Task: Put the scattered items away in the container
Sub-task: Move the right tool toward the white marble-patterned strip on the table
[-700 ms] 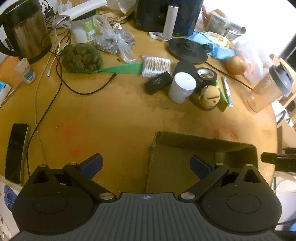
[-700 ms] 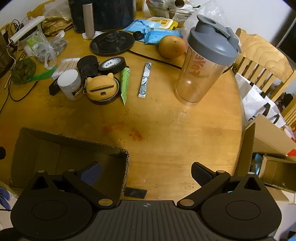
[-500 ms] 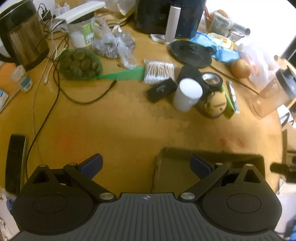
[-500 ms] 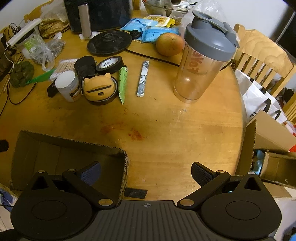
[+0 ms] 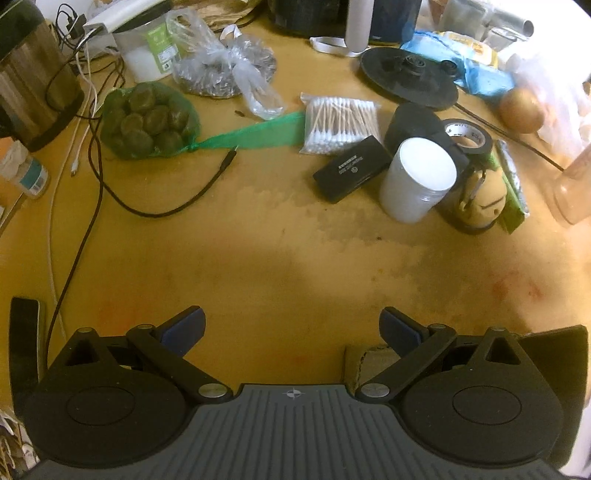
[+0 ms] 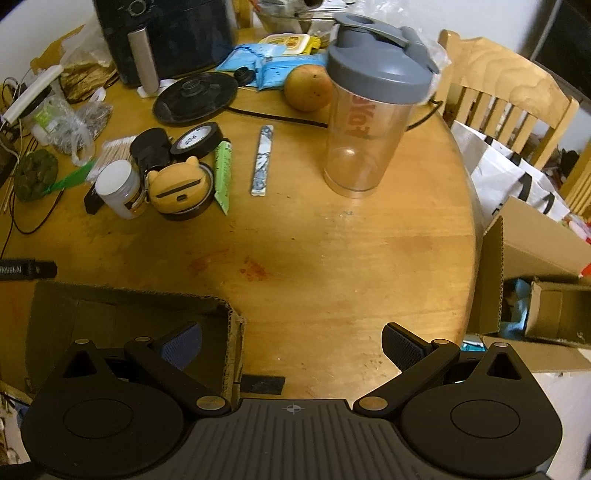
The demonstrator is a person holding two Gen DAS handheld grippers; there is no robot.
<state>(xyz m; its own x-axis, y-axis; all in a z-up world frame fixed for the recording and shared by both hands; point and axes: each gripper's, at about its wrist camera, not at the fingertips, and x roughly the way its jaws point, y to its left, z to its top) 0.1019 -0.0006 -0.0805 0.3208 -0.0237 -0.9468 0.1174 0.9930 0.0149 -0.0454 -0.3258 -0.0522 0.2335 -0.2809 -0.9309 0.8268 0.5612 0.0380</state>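
While both jaws stand spread and empty, steer the left gripper point(image 5: 291, 328) straight ahead to the white-lidded jar point(image 5: 417, 181) far ahead-right, straddle it upright, clear of the black case point(image 5: 351, 168), then drop behind into the cardboard box point(image 6: 129, 306) under the right gripper point(image 6: 291, 339).

Home dining area: round wooden table point(image 6: 332, 266), wooden chair point(image 6: 506, 92), air fryer point(image 6: 166, 33), kettle point(image 5: 29, 74), shaker bottle point(image 6: 369, 110), fruit point(image 6: 308, 88)
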